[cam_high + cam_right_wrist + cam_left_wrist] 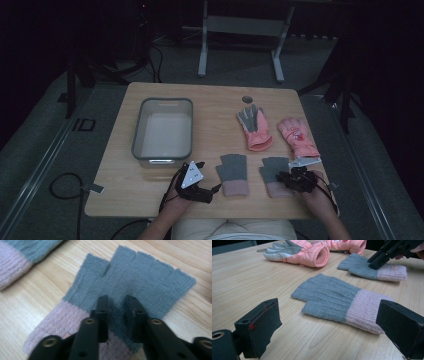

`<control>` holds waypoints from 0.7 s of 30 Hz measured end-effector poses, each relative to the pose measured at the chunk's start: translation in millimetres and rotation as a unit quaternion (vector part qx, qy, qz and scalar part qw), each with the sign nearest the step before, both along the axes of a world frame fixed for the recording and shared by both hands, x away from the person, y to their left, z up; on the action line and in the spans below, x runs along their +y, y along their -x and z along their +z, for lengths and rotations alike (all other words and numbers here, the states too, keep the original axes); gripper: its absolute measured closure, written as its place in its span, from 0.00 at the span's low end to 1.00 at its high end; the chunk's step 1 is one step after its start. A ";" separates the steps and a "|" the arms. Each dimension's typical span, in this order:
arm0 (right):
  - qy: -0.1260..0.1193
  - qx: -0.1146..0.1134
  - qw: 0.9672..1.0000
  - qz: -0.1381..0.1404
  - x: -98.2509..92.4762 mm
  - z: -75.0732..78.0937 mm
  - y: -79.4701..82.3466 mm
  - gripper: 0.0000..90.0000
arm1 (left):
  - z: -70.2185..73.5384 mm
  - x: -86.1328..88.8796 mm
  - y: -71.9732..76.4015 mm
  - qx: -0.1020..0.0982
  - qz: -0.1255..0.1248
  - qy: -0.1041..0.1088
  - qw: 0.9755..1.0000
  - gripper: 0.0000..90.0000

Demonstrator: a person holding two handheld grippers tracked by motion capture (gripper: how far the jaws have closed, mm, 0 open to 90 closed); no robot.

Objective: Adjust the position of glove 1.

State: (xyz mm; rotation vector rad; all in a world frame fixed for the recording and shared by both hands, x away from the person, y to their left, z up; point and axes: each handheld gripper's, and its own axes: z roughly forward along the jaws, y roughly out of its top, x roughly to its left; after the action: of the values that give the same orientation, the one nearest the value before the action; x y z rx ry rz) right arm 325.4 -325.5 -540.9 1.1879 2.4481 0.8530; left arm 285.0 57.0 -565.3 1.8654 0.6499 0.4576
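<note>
fingers point(103, 315) of the right gripper point(117, 315) pinch the soft, limp knit glove point(140, 282) near its pink cuff point(62, 320); left gripper point(329, 327) gapes beside the bin point(162, 131).

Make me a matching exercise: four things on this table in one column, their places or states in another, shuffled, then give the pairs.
1. grey bin
2. left gripper
3. right gripper
4. orange gloves

A. jaws pinching a grey-pink knit glove
B. lying at the far right of the table
C. jaws wide open, nothing held
D. standing empty on the table's left

Pairs: 1-D, 2-C, 3-A, 4-B
</note>
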 end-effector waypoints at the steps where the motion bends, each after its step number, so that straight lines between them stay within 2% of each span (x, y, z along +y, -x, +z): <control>1: 0.000 0.000 1.000 0.000 0.0 0.0 0.0 0.88 | 0.0 0.0 -0.1 0.000 0.000 0.000 1.000 0.05; 6: -0.007 0.014 0.999 -0.028 1.9 5.3 -2.3 0.94 | 0.1 0.5 0.1 -0.001 0.000 0.001 1.000 0.05; 8: -0.013 0.012 0.999 -0.035 2.5 10.8 -2.7 0.95 | 0.1 0.4 -0.1 0.001 0.000 0.001 1.000 0.05; 11: -0.017 -0.007 0.999 -0.038 6.1 25.7 -2.0 0.95 | 0.1 0.4 -0.2 0.000 0.000 0.002 1.000 0.05; 13: -0.035 -0.017 0.999 -0.037 8.4 40.4 -2.4 0.95 | 0.0 0.3 -0.1 0.001 0.000 0.002 1.000 0.05; 15: -0.043 -0.031 0.998 -0.038 13.2 55.7 -2.1 0.95 | 0.0 0.4 0.1 -0.001 0.001 0.001 1.000 0.05; 21: -0.061 -0.060 0.996 -0.009 42.5 87.9 0.5 0.95 | 0.0 0.2 0.3 -0.001 0.002 0.002 1.000 0.05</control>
State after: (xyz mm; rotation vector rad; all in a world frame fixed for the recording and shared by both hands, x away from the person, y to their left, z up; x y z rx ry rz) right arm 324.8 -283.0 -452.9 1.1616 2.3153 1.0492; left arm 284.7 57.2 -565.4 1.8605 0.6517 0.4603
